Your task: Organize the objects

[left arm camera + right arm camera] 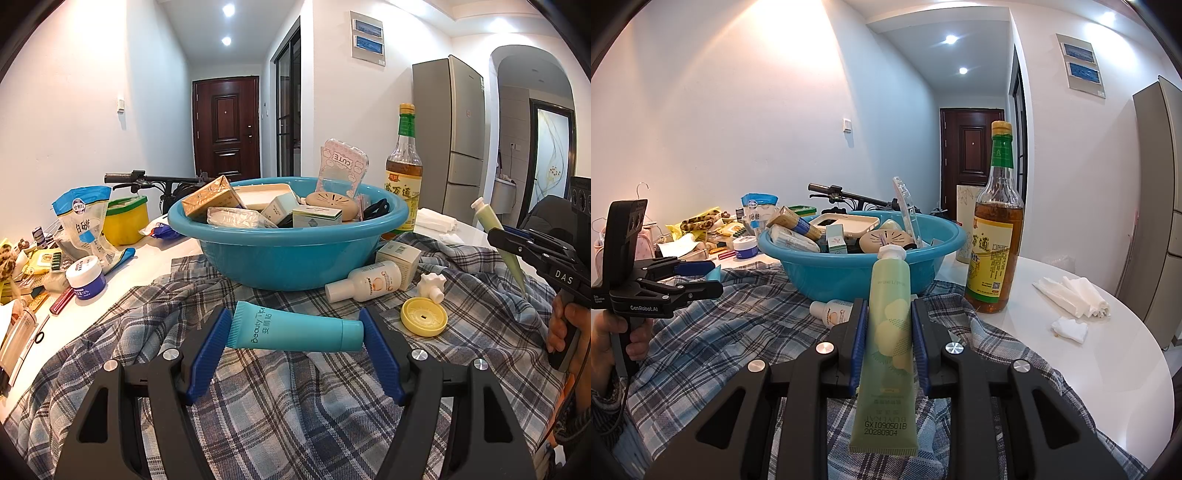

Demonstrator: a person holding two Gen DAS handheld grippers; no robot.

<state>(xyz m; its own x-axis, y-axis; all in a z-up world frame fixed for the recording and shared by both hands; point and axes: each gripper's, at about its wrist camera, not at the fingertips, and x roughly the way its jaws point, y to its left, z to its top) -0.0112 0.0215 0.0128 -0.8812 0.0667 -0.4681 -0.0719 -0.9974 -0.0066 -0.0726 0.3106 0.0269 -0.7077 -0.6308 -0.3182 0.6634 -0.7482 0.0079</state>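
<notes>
A teal tube (295,330) marked "Beauty Tips" hangs crosswise above the plaid cloth (280,413), and my left gripper (293,325) is shut on its two ends. Just behind stands the blue basin (288,258), filled with boxes, a phone case and several small items. My right gripper (888,306) is shut on a pale green tube (890,332) whose white cap points toward the basin (849,273). The left wrist view shows the right gripper (517,240) at the far right, level with the basin.
On the cloth by the basin lie a white bottle (365,282), a small box (400,258), a white knob (430,286) and a yellow lid (424,316). A tall vinegar bottle (995,236) stands right of the basin, tissues (1071,291) beyond. Packets and a jar (85,277) crowd the left.
</notes>
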